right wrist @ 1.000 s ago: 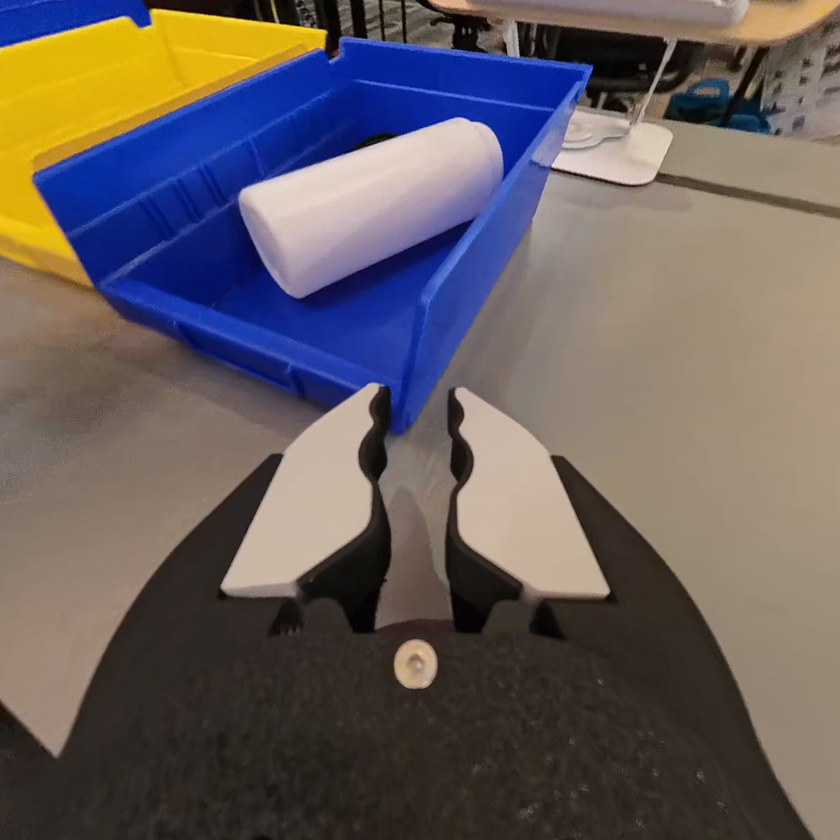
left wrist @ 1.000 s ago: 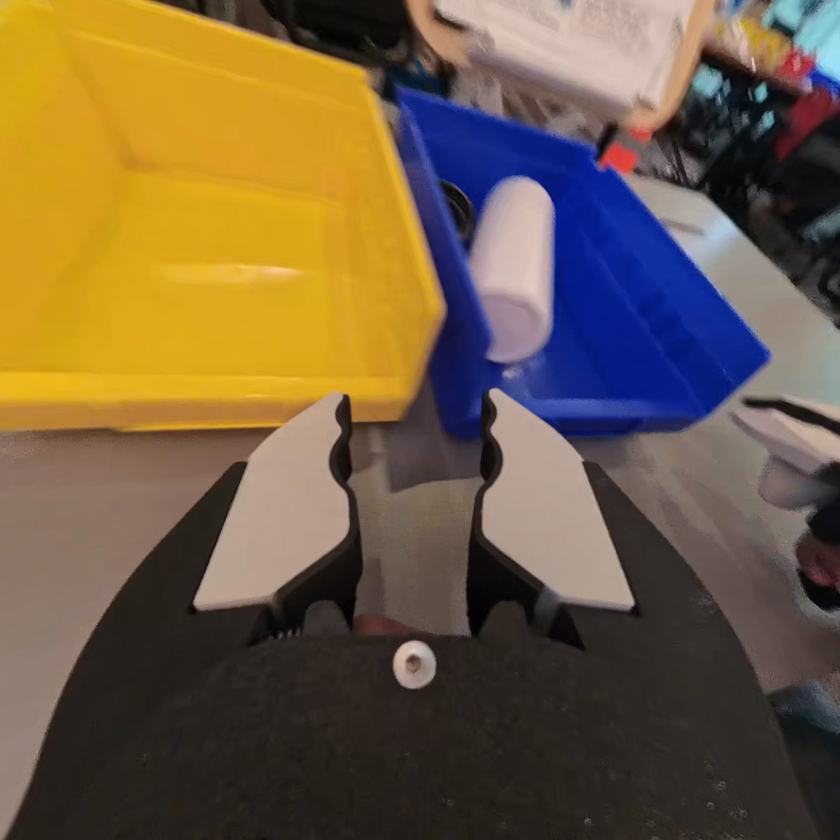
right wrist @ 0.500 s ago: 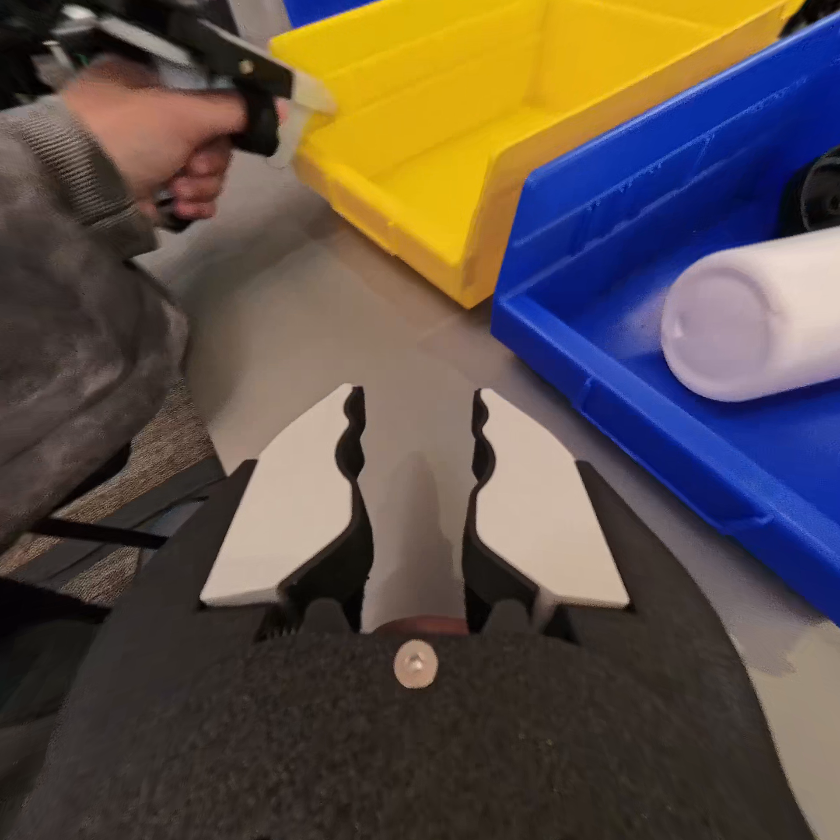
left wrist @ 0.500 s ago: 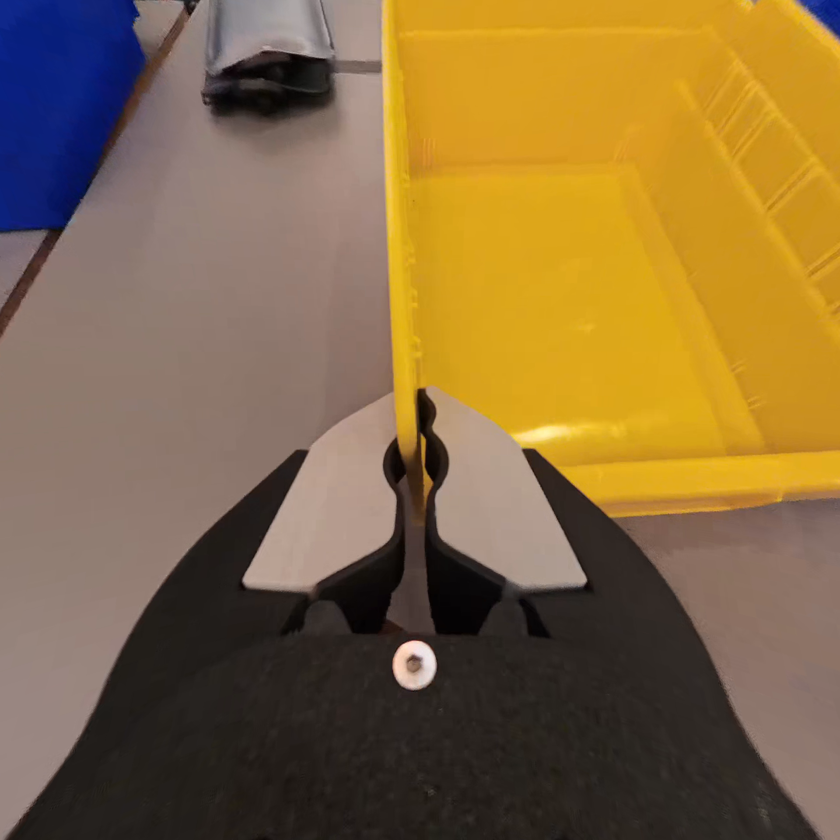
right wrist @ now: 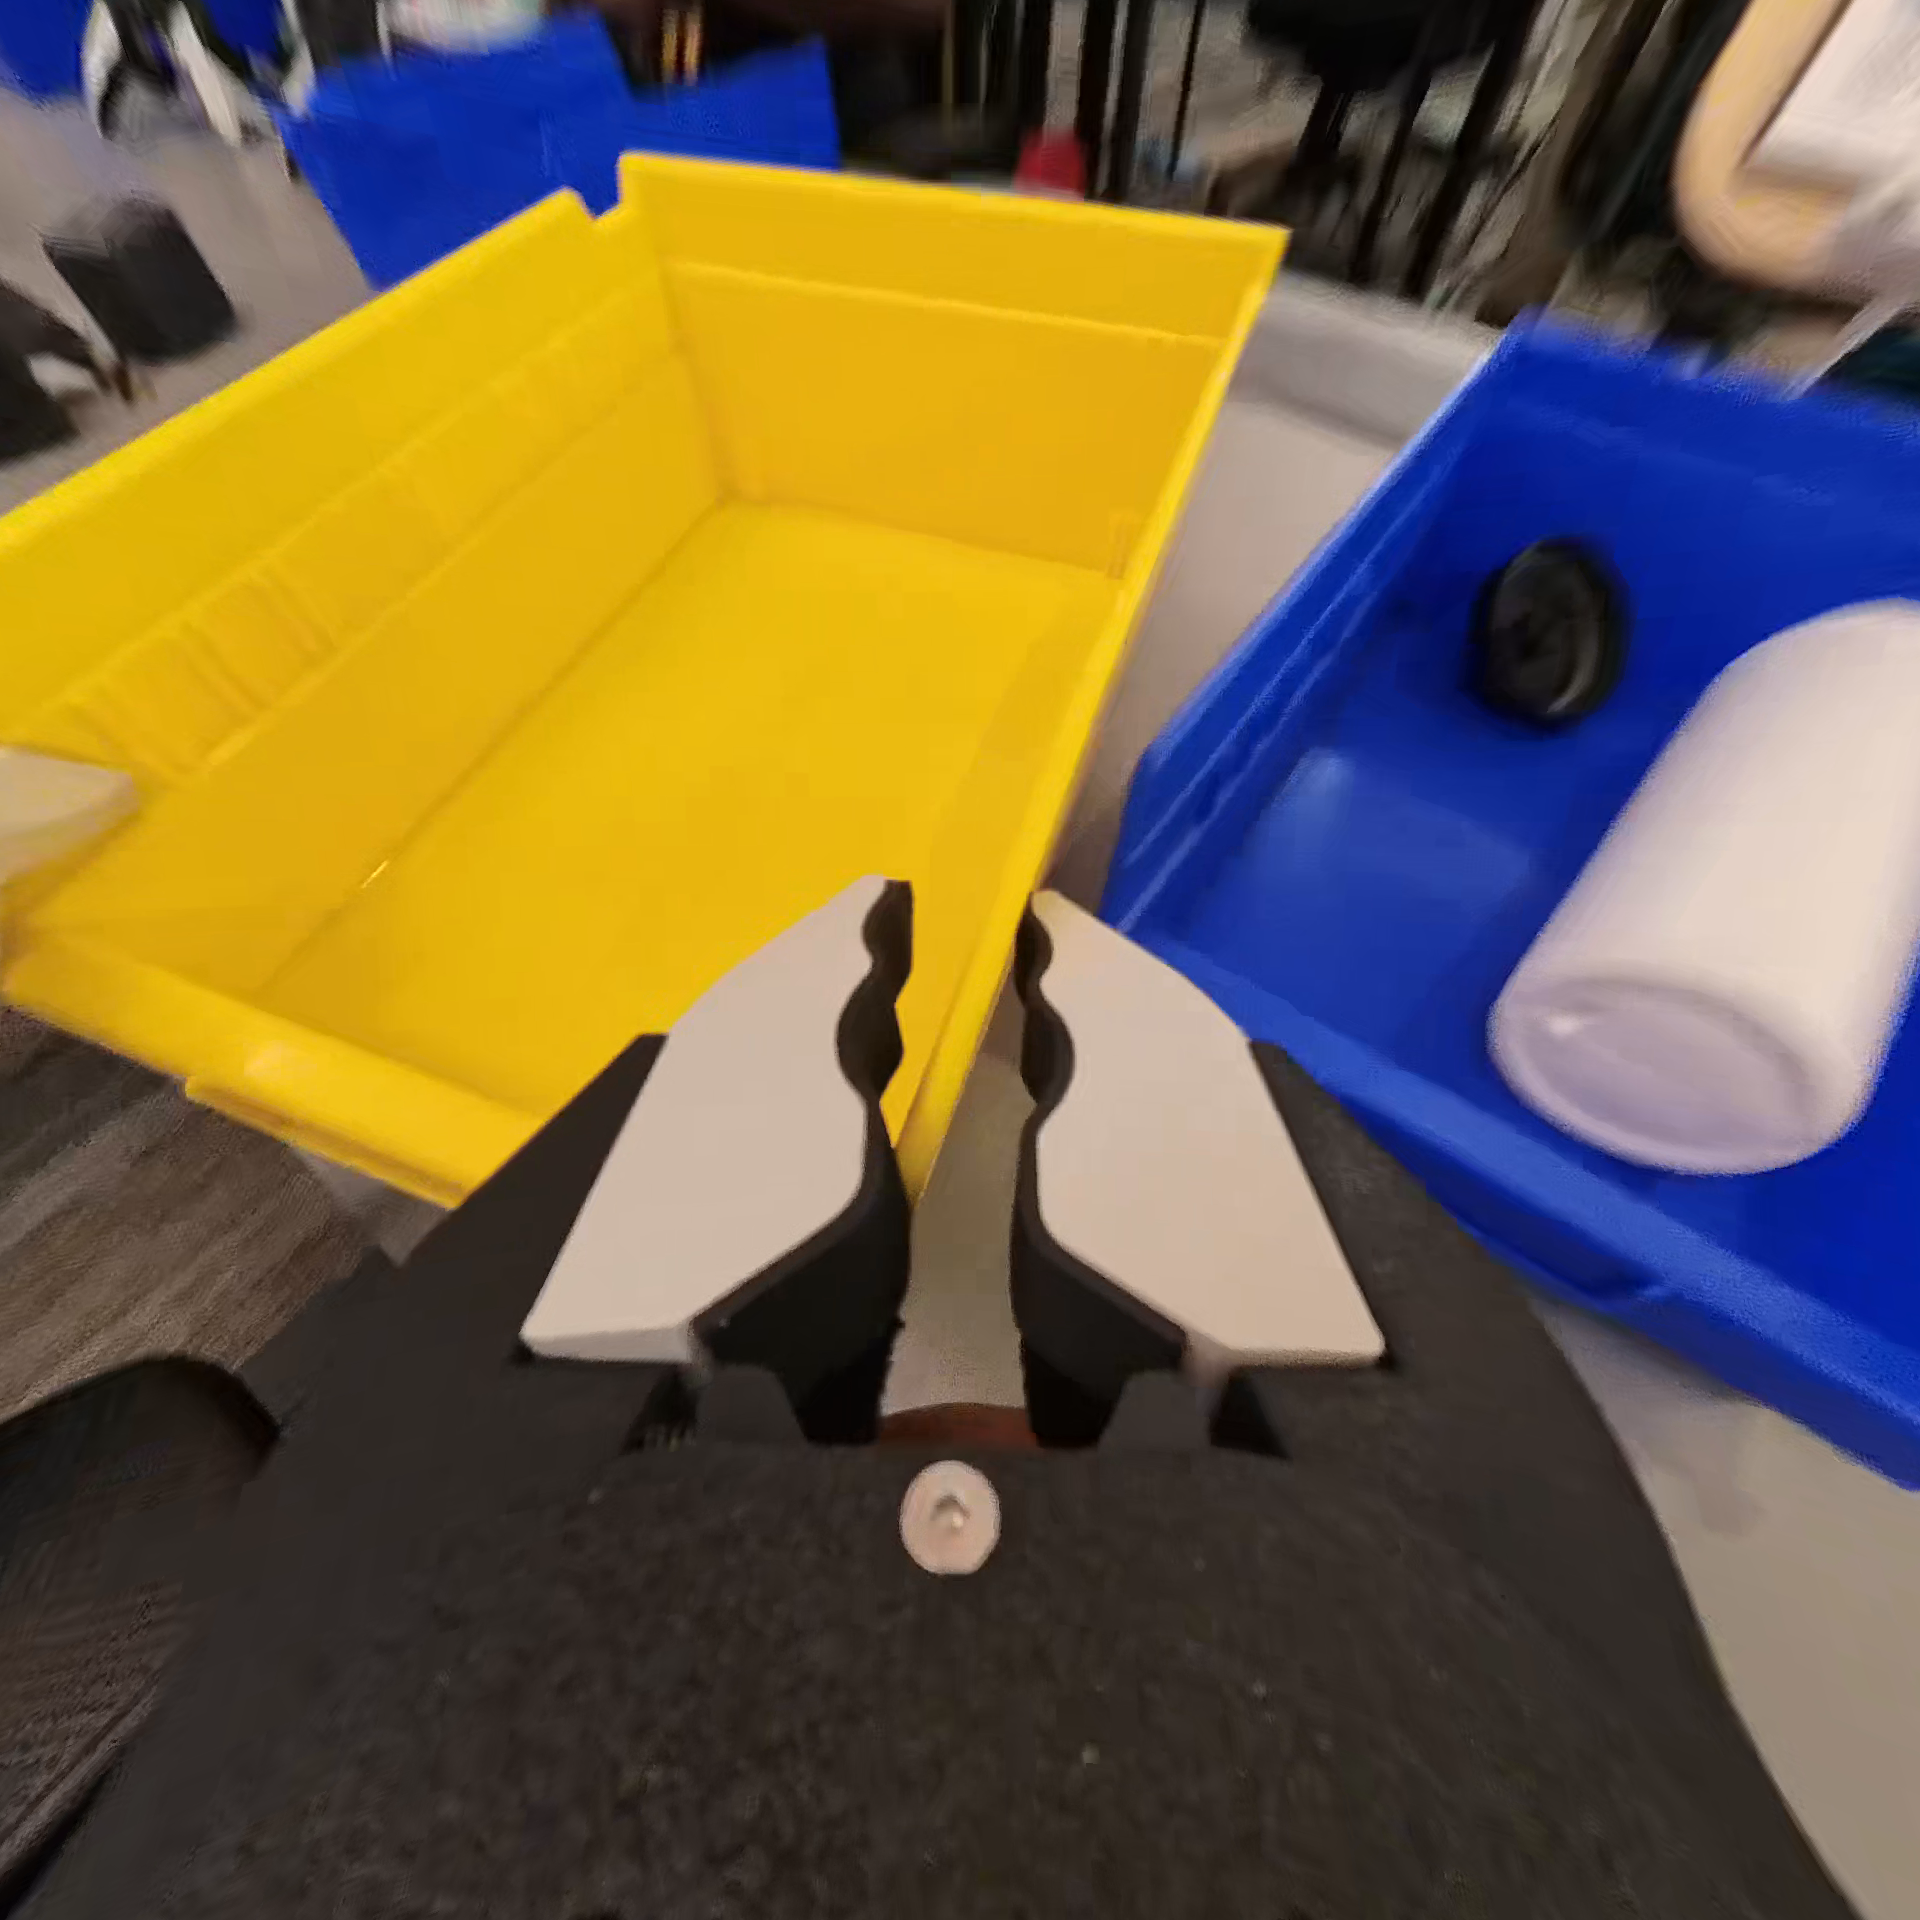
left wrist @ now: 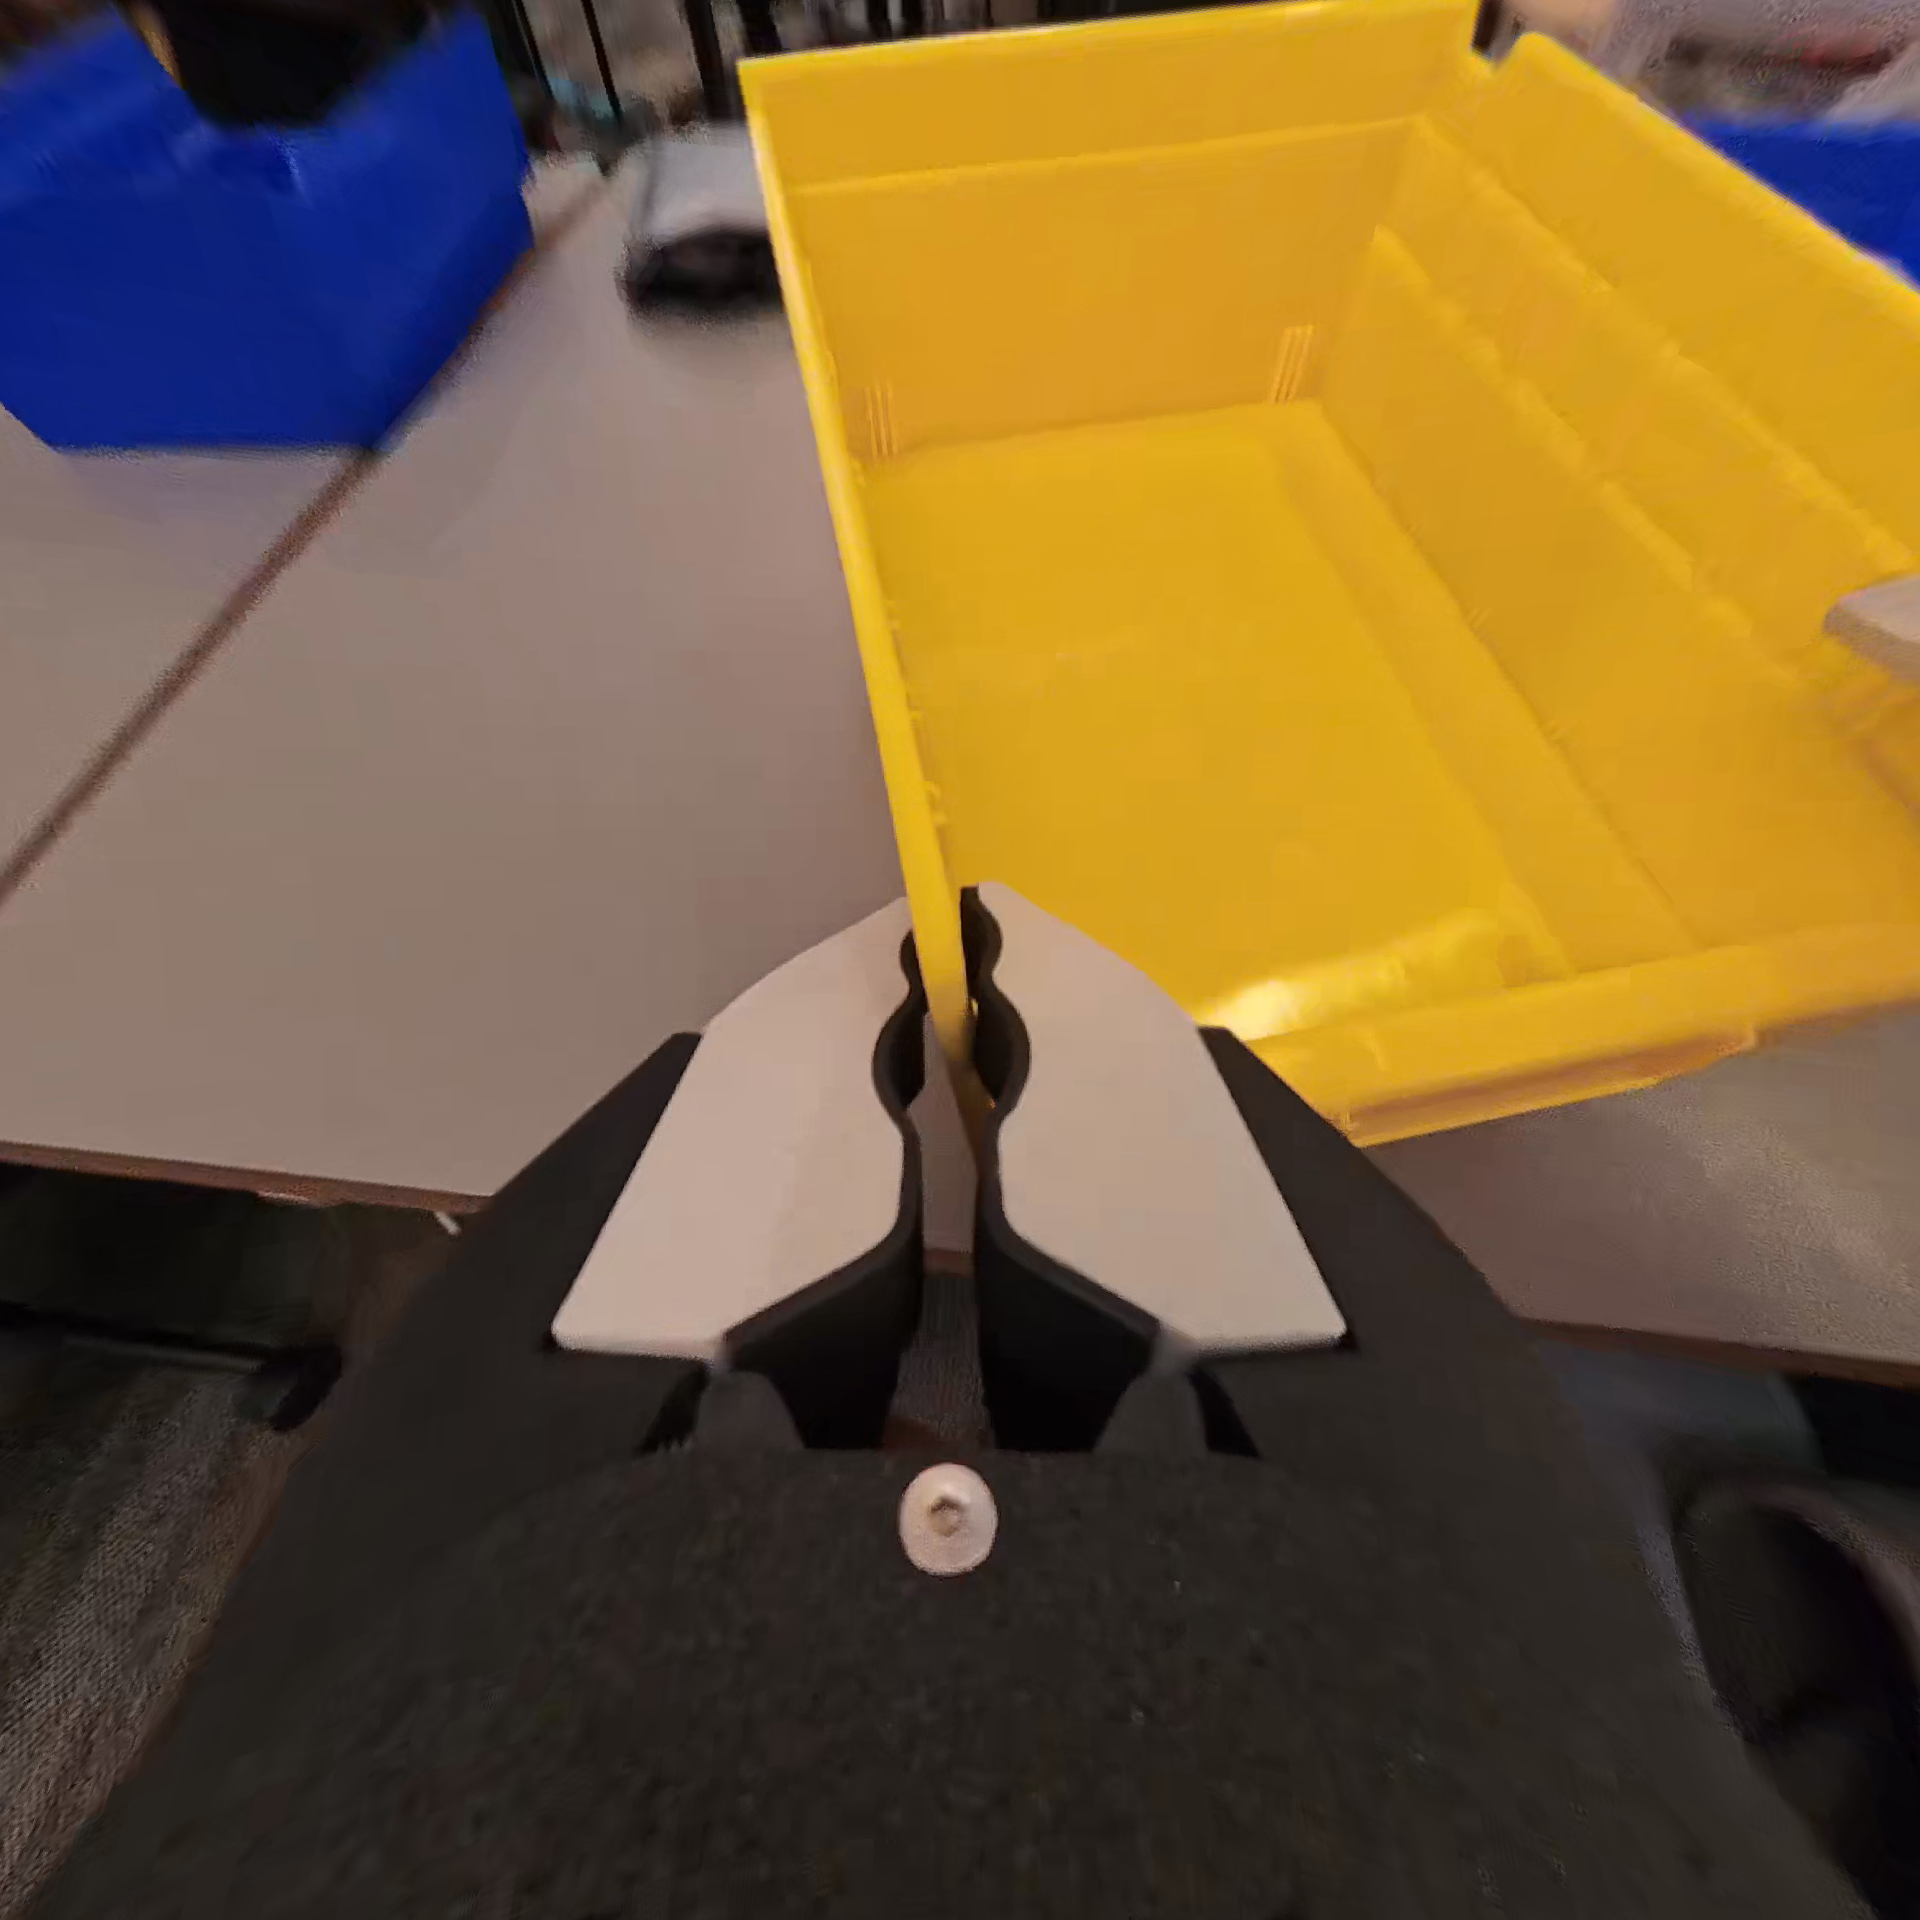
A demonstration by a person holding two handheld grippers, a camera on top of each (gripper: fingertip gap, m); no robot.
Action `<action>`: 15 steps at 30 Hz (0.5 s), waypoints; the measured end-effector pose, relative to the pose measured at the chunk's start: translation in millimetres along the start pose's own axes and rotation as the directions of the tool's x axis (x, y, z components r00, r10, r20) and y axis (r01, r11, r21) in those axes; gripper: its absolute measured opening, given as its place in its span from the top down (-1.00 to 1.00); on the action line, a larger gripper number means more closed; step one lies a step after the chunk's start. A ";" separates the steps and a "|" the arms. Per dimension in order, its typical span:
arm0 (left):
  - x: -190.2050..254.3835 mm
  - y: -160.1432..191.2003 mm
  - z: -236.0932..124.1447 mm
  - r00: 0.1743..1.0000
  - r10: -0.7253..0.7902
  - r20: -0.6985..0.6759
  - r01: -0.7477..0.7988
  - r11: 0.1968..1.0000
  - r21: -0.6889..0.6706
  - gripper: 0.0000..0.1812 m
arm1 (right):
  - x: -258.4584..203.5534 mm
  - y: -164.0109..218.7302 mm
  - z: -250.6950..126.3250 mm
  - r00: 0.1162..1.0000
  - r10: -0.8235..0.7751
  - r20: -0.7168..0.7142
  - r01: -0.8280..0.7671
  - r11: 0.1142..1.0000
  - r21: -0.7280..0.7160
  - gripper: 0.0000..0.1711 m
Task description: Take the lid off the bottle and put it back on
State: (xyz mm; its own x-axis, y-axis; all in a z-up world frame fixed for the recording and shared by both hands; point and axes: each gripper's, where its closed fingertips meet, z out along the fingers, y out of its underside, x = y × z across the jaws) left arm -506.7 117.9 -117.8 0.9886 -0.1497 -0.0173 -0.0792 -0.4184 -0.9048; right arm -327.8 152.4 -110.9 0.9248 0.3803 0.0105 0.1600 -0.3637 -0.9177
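Note:
A white bottle (right wrist: 1714, 914) lies on its side in a blue bin (right wrist: 1299, 665). A black lid (right wrist: 1548, 644) lies apart from it, behind it in the same bin. My left gripper (left wrist: 940, 914) is shut on the left side wall of an empty yellow bin (left wrist: 1039, 312) near its front corner. My right gripper (right wrist: 966, 904) is open, with its fingers on either side of the yellow bin's (right wrist: 935, 416) right wall. Each gripper's fingertip shows at the edge of the other's view. The bottle is not in the left wrist view.
The yellow bin's front sits at the grey table's near edge (left wrist: 208, 1174), with carpet below. A second blue bin (left wrist: 239, 270) and a dark object (left wrist: 696, 229) stand at the far left of the table. Chairs and clutter stand behind.
My left gripper stays shut on the yellow bin, which now sits at the table's edge. My right gripper has swung left from the table to the bin's right wall, and its fingers have narrowed.

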 end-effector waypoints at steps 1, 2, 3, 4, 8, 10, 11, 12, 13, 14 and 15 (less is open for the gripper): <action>6.5 -14.3 -10.1 0.999 0.020 0.025 -0.022 0.998 0.058 0.97 | 5.3 -16.0 -10.7 0.999 -0.017 -0.028 0.019 0.998 0.066 0.82; 14.9 -31.2 -20.7 0.998 0.043 0.048 -0.048 0.991 0.123 0.97 | 12.4 -32.7 -23.0 0.998 -0.027 -0.062 0.035 0.991 0.129 0.85; 25.2 -49.0 -30.6 0.997 0.055 0.061 -0.065 0.981 0.184 0.96 | 21.0 -50.1 -36.9 0.995 -0.031 -0.092 0.048 0.980 0.193 0.88; 37.7 -66.7 -38.9 0.996 0.067 0.061 -0.080 0.968 0.238 0.96 | 31.3 -66.4 -51.7 0.992 -0.034 -0.118 0.063 0.966 0.251 0.90; 115.1 -125.6 -44.5 0.984 0.175 -0.006 -0.161 0.915 0.371 0.94 | 98.6 -110.1 -115.3 0.967 -0.011 -0.253 0.112 0.915 0.388 0.94; 169.9 -144.3 -30.3 0.972 0.218 -0.091 -0.168 0.908 0.383 0.93 | 147.1 -118.6 -145.5 0.935 -0.002 -0.354 0.150 0.908 0.392 0.95; 202.0 -150.6 -21.3 0.962 0.235 -0.143 -0.167 0.912 0.375 0.92 | 175.0 -117.2 -161.4 0.915 0.009 -0.402 0.160 0.910 0.384 0.96; 236.1 -153.8 -10.8 0.949 0.258 -0.180 -0.182 0.916 0.358 0.92 | 205.1 -112.1 -176.6 0.895 0.031 -0.445 0.154 0.915 0.373 0.96; 271.5 -155.1 -0.4 0.937 0.279 -0.210 -0.197 0.919 0.341 0.92 | 237.4 -104.5 -189.9 0.871 0.048 -0.489 0.149 0.923 0.356 0.96; 307.4 -154.6 9.6 0.924 0.294 -0.244 -0.205 0.921 0.333 0.93 | 271.2 -93.6 -200.2 0.850 0.064 -0.522 0.132 0.935 0.329 0.96; 344.6 -151.2 19.8 0.905 0.314 -0.288 -0.217 0.922 0.322 0.91 | 306.2 -80.0 -209.0 0.833 0.086 -0.546 0.098 0.949 0.299 0.97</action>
State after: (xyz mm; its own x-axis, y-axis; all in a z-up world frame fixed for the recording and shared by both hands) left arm -151.6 147.2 4.6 0.8324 -0.5252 -0.1768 -0.2462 -0.0647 -0.9671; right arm 14.7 120.2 48.7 0.9729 -0.1788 0.1465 0.1391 -0.0533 -0.9888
